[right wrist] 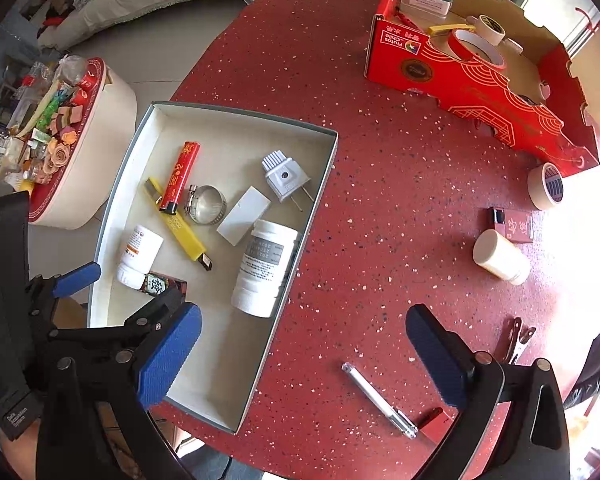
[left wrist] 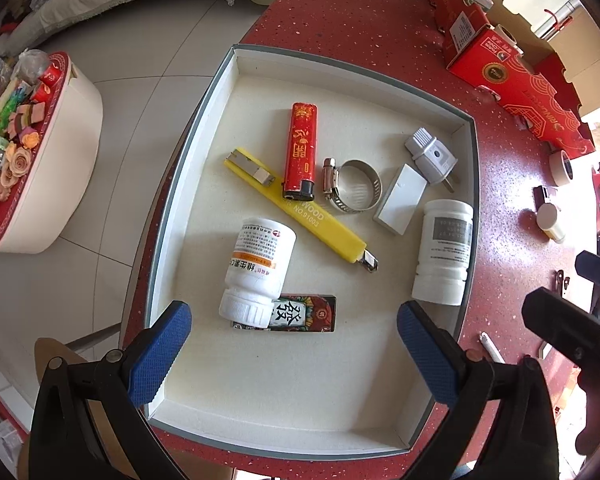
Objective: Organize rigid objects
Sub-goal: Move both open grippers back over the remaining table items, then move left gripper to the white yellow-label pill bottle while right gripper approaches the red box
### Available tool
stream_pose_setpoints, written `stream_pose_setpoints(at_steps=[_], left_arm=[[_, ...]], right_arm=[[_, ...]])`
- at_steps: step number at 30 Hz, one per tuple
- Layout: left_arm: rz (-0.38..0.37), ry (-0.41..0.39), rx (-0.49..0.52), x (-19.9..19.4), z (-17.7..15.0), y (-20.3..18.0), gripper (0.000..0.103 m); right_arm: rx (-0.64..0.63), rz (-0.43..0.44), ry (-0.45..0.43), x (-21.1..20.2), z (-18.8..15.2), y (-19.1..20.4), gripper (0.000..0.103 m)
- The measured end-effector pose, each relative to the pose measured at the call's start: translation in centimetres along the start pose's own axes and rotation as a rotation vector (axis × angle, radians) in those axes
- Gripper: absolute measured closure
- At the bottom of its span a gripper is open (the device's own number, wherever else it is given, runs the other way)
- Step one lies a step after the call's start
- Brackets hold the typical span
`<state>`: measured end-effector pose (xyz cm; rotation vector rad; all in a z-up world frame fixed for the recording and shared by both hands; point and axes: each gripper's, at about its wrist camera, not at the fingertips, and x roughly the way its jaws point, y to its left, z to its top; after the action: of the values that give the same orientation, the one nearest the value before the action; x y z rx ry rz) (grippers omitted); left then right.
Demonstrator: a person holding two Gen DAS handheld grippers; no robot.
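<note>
Judging from how things lie, most small objects already rest in the grey box (left wrist: 466, 184) ahead of the left claw (left wrist: 294, 330), while a pen (right wrist: 380, 400) on the red surface (right wrist: 380, 200) waits between the right claw's (right wrist: 304, 338) spread, empty jaws; both claws stand apart.

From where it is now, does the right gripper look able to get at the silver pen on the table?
Probably yes. The right gripper is open and empty above the bare red table, and the silver pen lies alone just below it, with nothing over it.
</note>
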<state>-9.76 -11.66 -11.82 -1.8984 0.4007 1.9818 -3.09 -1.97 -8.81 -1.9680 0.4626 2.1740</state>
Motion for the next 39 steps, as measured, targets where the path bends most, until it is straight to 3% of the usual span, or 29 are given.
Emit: stream_pose_setpoints(at_steps=[10,13,20,29,34,39], left_arm=[[0.003,0.111,0.187,-0.2,-5.9,-3.7,0.0],[-0.001,0.13,0.247,-0.2,-6.8,-5.6,0.0],[-0.029,0.106,0.359,-1.5,-5.6,-11.2,0.0],[-0.073,0.121,0.527,-1.4,-6.4,-18.9,0.0],[-0.083,0.189,0.543,0.5,-7.9,-21.7,0.0],[-0.059,0.246,0.502,2.9,-8.8,-23.4,0.0]], right_arm=[[0.079,0.007,0.184,2.3,-9.1,-2.3,0.0],[0.117,-0.015,0.199,2.5,-10.6,-3.8,0.0],[0.342,-0.023,0.179,1.7,-13.5,-9.6,0.0],[0.707,-0.015,0.24,2.8,-19.6,-18.8,0.0],[0.8,0.003,0.282,3.6,-21.9,-21.3,0.0],[0.811,0.005,0.296,3.9,-23.2,-23.0,0.0]])
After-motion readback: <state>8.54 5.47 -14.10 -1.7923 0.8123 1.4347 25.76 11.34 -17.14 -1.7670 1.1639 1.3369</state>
